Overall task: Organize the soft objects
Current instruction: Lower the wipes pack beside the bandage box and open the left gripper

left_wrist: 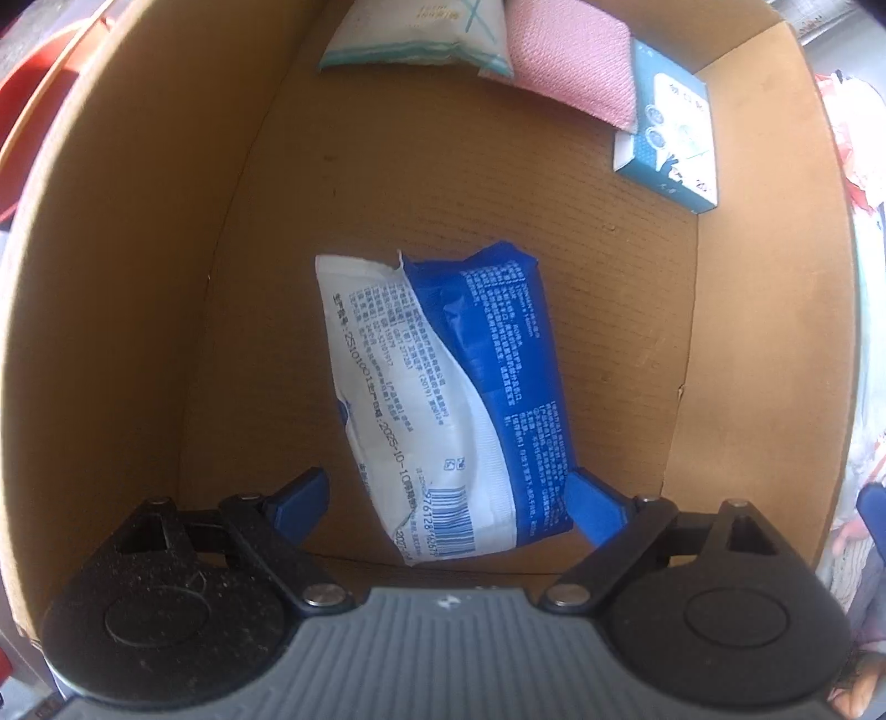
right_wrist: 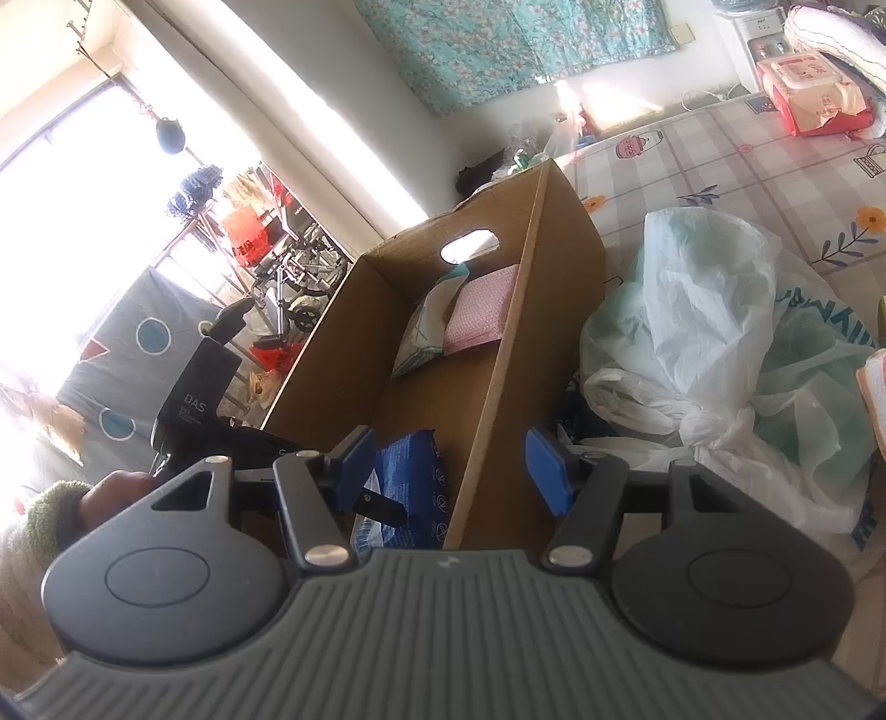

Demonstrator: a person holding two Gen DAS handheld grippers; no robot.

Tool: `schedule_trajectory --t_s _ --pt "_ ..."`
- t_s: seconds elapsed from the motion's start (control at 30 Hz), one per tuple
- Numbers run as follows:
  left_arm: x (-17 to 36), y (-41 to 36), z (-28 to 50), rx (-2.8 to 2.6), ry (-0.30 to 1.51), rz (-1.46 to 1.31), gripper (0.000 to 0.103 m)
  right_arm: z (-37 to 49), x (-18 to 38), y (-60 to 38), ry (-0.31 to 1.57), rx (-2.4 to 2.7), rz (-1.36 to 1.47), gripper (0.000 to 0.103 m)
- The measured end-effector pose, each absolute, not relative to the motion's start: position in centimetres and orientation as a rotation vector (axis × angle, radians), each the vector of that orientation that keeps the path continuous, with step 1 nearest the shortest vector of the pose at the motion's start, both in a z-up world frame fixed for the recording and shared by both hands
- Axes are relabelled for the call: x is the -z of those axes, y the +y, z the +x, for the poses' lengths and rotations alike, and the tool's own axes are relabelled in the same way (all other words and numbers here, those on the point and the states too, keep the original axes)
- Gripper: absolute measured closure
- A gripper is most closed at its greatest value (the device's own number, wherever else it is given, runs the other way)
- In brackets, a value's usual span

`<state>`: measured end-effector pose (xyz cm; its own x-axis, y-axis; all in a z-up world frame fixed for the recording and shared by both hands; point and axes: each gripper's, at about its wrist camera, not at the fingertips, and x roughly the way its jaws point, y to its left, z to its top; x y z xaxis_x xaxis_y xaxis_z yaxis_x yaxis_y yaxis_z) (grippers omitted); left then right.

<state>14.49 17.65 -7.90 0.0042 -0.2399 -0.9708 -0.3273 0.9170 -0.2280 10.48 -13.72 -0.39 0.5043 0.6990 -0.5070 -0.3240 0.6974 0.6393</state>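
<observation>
A blue and white soft tissue pack [left_wrist: 443, 387] lies on the floor of a cardboard box [left_wrist: 138, 277]. My left gripper [left_wrist: 448, 504] is open inside the box, its blue fingers on either side of the pack's near end; I cannot tell if they touch it. At the box's far end lie a white and teal pack [left_wrist: 421, 33], a pink cloth [left_wrist: 576, 61] and a blue and white small box [left_wrist: 670, 127]. My right gripper [right_wrist: 454, 471] is open and empty, straddling the box's near wall [right_wrist: 498, 360] from above. The blue pack [right_wrist: 410, 487] and the left gripper's body [right_wrist: 205, 387] show below it.
Crumpled white and green plastic bags [right_wrist: 709, 343] lie right of the box on a patterned bed sheet [right_wrist: 747, 166]. A pink wipes pack [right_wrist: 814, 94] sits at the far right. A wheelchair [right_wrist: 299, 271] and a bright window are at the left.
</observation>
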Motion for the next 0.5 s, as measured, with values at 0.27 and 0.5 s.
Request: schedule_trajectory --t_s 0.27,0.5 --pt "7.7 15.2 15.5 0.001 1.504 -0.400 0.021 10.2 0.7 -15.3 0.818 -0.605 0.526 0.043" --pt "7.2 11.7 17.2 0.121 1.410 -0.294 0.023 10.3 2.3 -15.9 0.859 -0.569 0.550 0.043"
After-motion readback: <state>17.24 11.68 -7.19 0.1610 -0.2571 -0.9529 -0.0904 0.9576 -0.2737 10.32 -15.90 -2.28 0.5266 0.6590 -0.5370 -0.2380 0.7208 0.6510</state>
